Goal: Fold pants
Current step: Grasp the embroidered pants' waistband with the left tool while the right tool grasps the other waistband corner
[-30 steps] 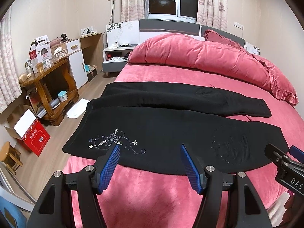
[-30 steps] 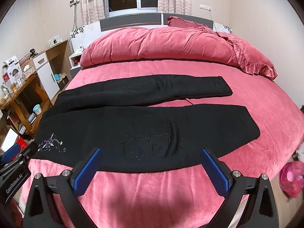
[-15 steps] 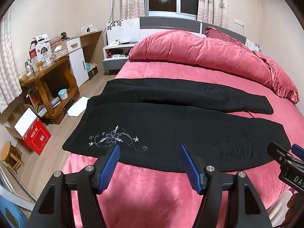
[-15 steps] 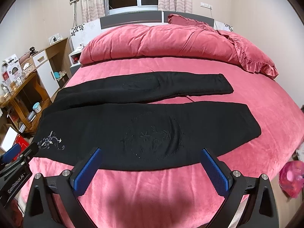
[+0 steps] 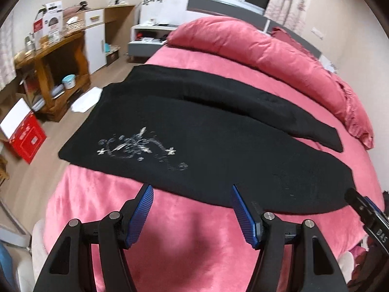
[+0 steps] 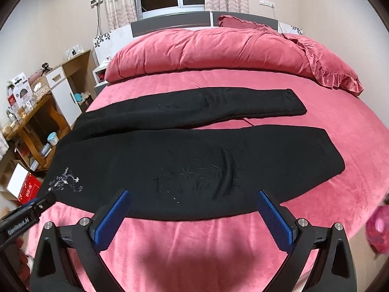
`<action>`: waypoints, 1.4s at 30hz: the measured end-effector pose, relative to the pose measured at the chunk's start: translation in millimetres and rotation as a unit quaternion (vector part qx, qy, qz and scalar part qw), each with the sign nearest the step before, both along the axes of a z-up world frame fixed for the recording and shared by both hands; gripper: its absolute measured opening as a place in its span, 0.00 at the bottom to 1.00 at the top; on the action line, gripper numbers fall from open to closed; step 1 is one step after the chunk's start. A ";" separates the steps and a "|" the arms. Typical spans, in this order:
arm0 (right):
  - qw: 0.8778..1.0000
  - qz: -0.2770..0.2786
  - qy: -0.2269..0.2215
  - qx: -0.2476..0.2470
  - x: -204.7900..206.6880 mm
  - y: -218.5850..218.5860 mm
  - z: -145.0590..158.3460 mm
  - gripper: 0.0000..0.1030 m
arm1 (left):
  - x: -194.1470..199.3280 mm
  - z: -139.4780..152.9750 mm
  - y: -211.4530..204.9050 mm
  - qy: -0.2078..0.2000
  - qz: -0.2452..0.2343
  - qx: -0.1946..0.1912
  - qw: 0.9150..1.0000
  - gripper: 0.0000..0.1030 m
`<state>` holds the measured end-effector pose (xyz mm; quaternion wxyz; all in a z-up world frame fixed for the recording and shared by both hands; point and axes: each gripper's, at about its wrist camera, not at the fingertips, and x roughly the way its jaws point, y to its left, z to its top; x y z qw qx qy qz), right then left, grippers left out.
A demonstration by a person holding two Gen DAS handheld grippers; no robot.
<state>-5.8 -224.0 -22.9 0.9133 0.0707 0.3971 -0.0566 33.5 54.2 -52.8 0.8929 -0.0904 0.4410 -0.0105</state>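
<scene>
Pants (image 5: pixel 206 150) are spread flat, unfolded, both grippers (image 5: pixel 192 196) (image 6: pixel 193 200) held apart and empty at their near edge, which must be pinched next.

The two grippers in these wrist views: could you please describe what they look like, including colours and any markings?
Both are alike: matte black plastic frames with triangular cut-outs and silver round bolt heads at the joints. Each finger carries a flat blue ribbed pad. The left gripper shows white lettering on its side in the right wrist view; the right gripper shows partial white letters in the left wrist view. No cables or sleeves show.

"DAS" on the right tool (image 5: pixel 369 219); "GenRobot.AI" on the left tool (image 6: pixel 24 221)
</scene>
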 end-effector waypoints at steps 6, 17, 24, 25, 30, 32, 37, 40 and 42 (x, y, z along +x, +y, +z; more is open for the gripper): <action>0.999 0.029 0.042 0.004 12.8 -7.0 -22.9 1.00 | 6.1 -18.4 19.8 0.012 -0.015 -0.037 0.999 0.65; 0.988 -0.032 0.102 0.109 15.7 -77.6 -67.3 1.00 | 23.2 -55.0 87.9 0.063 0.068 -0.111 0.989 0.56; 0.967 -0.120 0.067 0.216 -2.8 -151.1 -84.1 0.79 | 19.1 -60.2 129.5 0.002 0.104 -0.171 0.980 0.53; 0.964 -0.131 0.060 0.221 -6.2 -162.0 -85.9 0.78 | 20.8 -62.8 133.9 -0.002 0.109 -0.175 0.979 0.53; 0.951 -0.154 0.028 0.265 -17.8 -195.5 -95.4 0.74 | 28.5 -76.7 142.8 -0.005 0.103 -0.210 0.972 0.53; 0.938 -0.167 0.020 0.304 -22.6 -210.1 -106.3 0.67 | 30.3 -85.9 145.9 -0.004 0.111 -0.232 0.966 0.53; 0.892 -0.207 -0.017 0.401 -34.6 -245.5 -133.7 0.55 | 32.6 -100.3 157.2 -0.012 0.130 -0.273 0.953 0.52; 0.877 -0.214 -0.041 0.428 -35.9 -259.5 -138.8 0.52 | 35.6 -101.4 153.2 -0.018 0.120 -0.261 0.958 0.52; 0.882 -0.210 -0.048 0.420 -30.5 -262.2 -134.8 0.50 | 38.4 -100.9 150.0 -0.019 0.119 -0.252 0.960 0.53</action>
